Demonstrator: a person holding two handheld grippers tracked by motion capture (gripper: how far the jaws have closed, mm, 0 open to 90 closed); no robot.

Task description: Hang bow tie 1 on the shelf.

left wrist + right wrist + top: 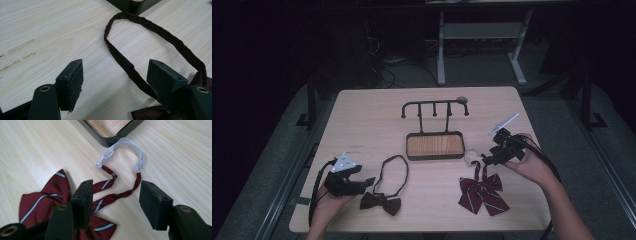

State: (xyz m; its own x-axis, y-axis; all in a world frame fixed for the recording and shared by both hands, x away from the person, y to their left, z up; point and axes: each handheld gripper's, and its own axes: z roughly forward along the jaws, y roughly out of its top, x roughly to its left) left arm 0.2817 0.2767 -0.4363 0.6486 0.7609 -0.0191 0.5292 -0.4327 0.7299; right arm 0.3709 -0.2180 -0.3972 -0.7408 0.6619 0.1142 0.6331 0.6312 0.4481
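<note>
A dark maroon bow tie (381, 202) lies near the table's front left, its neck strap (150, 23) looping away toward the stand. My left gripper (368, 181) rests beside it, open (115, 66), and part of the strap runs between the jaws untouched. At the front right lies a red striped bow tie (482, 192) with a white elastic band (130, 145) at the end of its two thin straps. My right gripper (487, 160) hovers over those straps, open (117, 185), its pads clear of them.
A black hook rack (434, 107) rises from a dark tray with a wooden floor (434, 145) at the table's middle. The tray's corner (110, 130) lies just beyond the white band. Table legs and cables stand behind the far edge.
</note>
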